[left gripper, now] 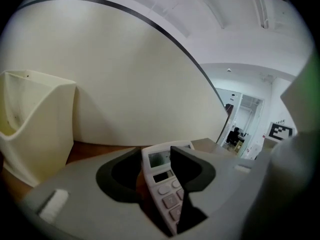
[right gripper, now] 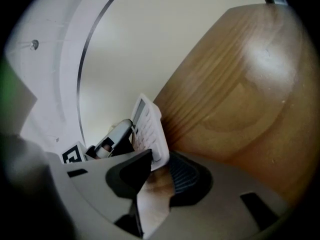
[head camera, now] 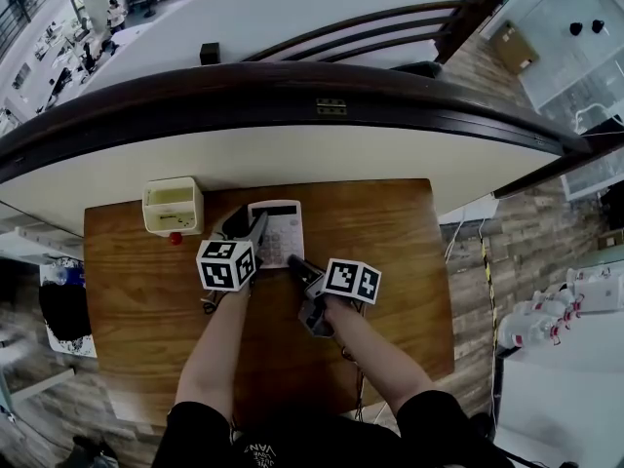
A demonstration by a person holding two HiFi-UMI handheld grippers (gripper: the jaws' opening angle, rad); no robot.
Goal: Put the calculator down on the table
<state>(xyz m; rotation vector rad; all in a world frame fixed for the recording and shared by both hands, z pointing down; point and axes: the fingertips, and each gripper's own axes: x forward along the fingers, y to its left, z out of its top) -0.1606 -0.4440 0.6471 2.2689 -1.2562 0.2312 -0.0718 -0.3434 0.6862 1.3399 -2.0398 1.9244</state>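
Near table (head camera: 400,271) edge, calculator (head camera: 279,228) in right gripper (head camera: 294,264), bare wood rightward.

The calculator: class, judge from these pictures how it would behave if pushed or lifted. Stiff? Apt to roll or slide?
Probably stiff: the calculator looks flat and unbent with the right gripper closed on one edge. Flat and rectangular, it should not roll; on the smooth wooden table it would more likely slide. Its thin body suggests it is light.

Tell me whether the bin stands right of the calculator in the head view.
No, the bin stands left of the calculator.
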